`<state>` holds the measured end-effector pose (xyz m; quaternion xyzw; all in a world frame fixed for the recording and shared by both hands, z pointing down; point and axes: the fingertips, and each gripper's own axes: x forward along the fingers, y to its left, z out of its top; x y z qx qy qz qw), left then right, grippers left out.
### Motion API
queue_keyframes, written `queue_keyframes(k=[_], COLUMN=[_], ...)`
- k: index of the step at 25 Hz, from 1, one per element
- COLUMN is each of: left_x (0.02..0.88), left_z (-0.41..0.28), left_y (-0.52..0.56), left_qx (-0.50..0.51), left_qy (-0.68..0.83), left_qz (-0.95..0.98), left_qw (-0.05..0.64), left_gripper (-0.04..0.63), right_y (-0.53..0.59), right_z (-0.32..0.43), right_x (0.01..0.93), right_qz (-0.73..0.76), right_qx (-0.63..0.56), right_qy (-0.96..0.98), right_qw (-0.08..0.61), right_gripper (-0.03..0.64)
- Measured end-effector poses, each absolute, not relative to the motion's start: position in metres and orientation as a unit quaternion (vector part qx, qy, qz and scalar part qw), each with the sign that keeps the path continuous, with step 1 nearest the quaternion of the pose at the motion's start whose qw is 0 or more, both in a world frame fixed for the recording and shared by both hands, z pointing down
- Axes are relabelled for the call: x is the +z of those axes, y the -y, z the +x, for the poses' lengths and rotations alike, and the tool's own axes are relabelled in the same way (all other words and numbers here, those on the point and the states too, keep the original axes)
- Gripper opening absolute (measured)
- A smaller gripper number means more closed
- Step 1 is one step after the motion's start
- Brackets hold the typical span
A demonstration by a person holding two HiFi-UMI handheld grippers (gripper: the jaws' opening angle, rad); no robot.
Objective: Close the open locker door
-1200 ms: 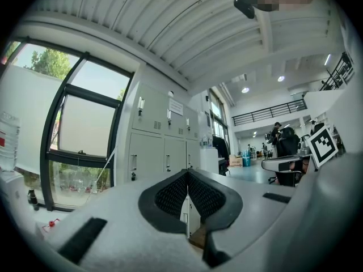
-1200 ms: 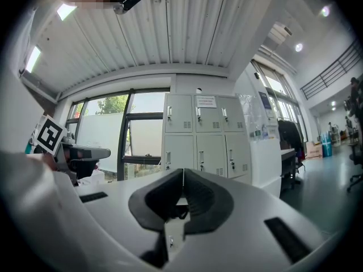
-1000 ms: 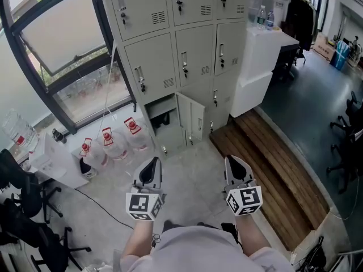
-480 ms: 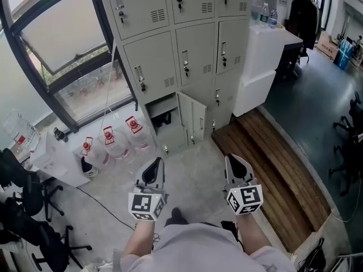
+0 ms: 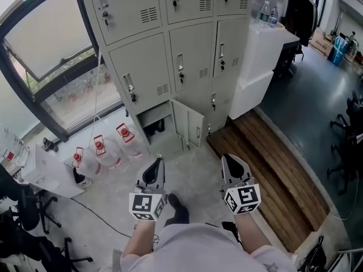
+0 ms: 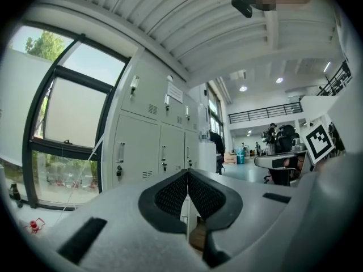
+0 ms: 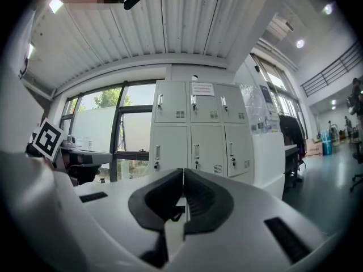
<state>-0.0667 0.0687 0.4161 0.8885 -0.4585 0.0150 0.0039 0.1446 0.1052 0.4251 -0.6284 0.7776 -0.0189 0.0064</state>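
A bank of grey lockers (image 5: 170, 50) stands ahead of me. In the bottom row one small door (image 5: 189, 124) stands swung out, beside its dark open compartment (image 5: 153, 118). My left gripper (image 5: 157, 161) and my right gripper (image 5: 229, 158) are held low over the floor, well short of the door and apart from it. Both are shut with nothing between the pads. The left gripper view shows the shut left gripper (image 6: 187, 174) below the lockers (image 6: 147, 146). In the right gripper view the shut right gripper (image 7: 182, 171) hides the lockers' (image 7: 195, 135) bottom row.
Three water jugs with red caps (image 5: 99, 149) stand on the floor left of the open compartment, under a large window (image 5: 45, 44). A white cabinet (image 5: 258, 67) with bottles (image 5: 265, 15) on top adjoins the lockers on the right. A wooden platform (image 5: 272, 174) lies right; office chairs (image 5: 22, 220) left.
The view has drawn nearer to the lockers and a black shoe has come forward between the grippers. Both grippers stay shut and level.
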Motion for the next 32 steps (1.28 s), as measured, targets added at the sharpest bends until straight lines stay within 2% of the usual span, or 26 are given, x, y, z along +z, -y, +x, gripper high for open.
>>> queue_keyframes(k=[14, 32], left_x=[0.44, 0.457], left_z=[-0.064, -0.045], left_y=[0.157, 0.194], left_qx=[0.043, 0.046], left_qy=[0.41, 0.51], left_qz=[0.911, 0.858], left_qw=[0.006, 0.045], left_gripper=[0.009, 0.009], right_y=[0.11, 0.196], right_z=[0.14, 0.171], right_x=[0.452, 0.467], right_qz=[-0.666, -0.587], right_qx=[-0.034, -0.042], right_qy=[-0.744, -0.807], right_qw=[-0.025, -0.055], right_gripper=[0.014, 0.014])
